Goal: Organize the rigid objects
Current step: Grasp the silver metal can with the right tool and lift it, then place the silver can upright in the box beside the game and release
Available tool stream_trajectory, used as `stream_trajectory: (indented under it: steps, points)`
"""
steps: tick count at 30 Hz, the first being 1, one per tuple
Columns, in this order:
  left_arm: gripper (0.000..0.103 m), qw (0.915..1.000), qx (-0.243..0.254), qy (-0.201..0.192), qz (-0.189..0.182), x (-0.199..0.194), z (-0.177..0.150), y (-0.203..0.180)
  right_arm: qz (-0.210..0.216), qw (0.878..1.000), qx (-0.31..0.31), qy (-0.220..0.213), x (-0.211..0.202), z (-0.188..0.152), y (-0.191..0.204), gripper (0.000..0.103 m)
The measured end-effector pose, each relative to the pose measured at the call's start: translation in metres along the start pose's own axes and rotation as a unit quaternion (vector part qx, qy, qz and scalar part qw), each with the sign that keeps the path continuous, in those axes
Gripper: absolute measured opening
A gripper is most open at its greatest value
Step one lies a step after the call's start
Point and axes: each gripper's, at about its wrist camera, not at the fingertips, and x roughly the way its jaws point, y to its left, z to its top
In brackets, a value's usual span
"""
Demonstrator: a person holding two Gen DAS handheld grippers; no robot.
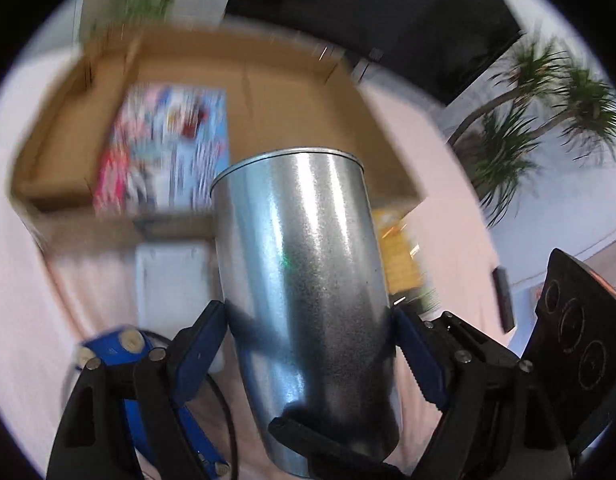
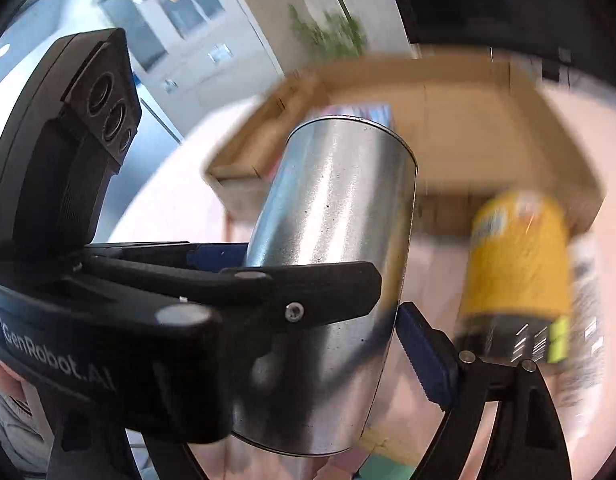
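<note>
A shiny metal cup (image 1: 308,280) is held up in the air, tilted, in front of an open cardboard box (image 1: 291,92). My left gripper (image 1: 310,322) is shut on the cup, a blue pad on each side. In the right wrist view the same cup (image 2: 332,240) fills the middle, with the left gripper's black finger across it. My right gripper (image 2: 324,320) also has a blue pad (image 2: 424,360) against the cup's right side; its left finger is hidden behind the other gripper. A colourful flat package (image 1: 167,140) lies inside the box.
A yellow can (image 2: 516,256) stands on the pink table (image 2: 167,208) in front of the box. A white box (image 1: 167,280) and a blue item (image 1: 111,346) lie on the table (image 1: 27,280) near the left gripper. Potted plants (image 1: 548,112) stand behind.
</note>
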Motion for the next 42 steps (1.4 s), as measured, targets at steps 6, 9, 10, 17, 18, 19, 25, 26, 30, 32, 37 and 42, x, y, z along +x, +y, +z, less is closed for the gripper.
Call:
stream_trajectory:
  steps: [6, 9, 10, 17, 18, 19, 25, 26, 30, 32, 37, 42]
  points:
    - [0.083, 0.9939, 0.051, -0.098, 0.008, -0.061, 0.033, -0.039, -0.015, 0.994, -0.067, -0.083, -0.059, 0.044, 0.026, 0.085]
    - [0.083, 0.9906, 0.065, -0.120, 0.008, -0.075, 0.060, -0.049, -0.024, 0.990, -0.086, -0.107, -0.075, 0.072, 0.027, 0.085]
    - [0.083, 0.9901, 0.068, -0.123, 0.008, -0.077, 0.071, -0.051, -0.024, 0.989, -0.088, -0.112, -0.078, 0.082, 0.025, 0.084]
    - [0.083, 0.9934, 0.066, -0.094, -0.002, -0.050, 0.142, -0.047, 0.019, 0.995, -0.042, -0.091, -0.072, 0.158, -0.024, 0.083]
    - [0.083, 0.9946, 0.063, -0.083, -0.003, -0.039, 0.148, -0.042, 0.017, 0.996, -0.036, -0.083, -0.066, 0.165, -0.034, 0.083]
    - [0.083, 0.9955, 0.061, -0.073, -0.002, -0.029, 0.152, -0.040, 0.014, 0.997, -0.032, -0.075, -0.059, 0.170, -0.042, 0.083]
    - [0.083, 0.9999, 0.008, 0.003, -0.008, 0.057, 0.166, 0.004, 0.020, 1.000, 0.013, 0.002, 0.024, 0.181, -0.103, 0.082]
    - [0.083, 0.9997, -0.003, 0.021, -0.007, 0.073, 0.165, 0.015, 0.023, 0.999, 0.022, 0.016, 0.040, 0.181, -0.113, 0.082]
    - [0.083, 0.9959, -0.035, 0.084, -0.001, 0.123, 0.154, 0.045, 0.035, 0.995, 0.058, 0.076, 0.097, 0.170, -0.142, 0.082]
    - [0.083, 0.9938, -0.042, 0.103, 0.004, 0.138, 0.144, 0.054, 0.034, 0.991, 0.072, 0.112, 0.122, 0.161, -0.152, 0.082]
    - [0.084, 0.9946, -0.028, 0.096, 0.026, 0.135, 0.139, 0.044, 0.042, 0.986, 0.096, 0.127, 0.130, 0.160, -0.161, 0.083]
    - [0.082, 0.9930, -0.049, 0.105, 0.024, 0.136, 0.138, 0.039, 0.035, 0.990, 0.092, 0.104, 0.097, 0.150, -0.150, 0.074]
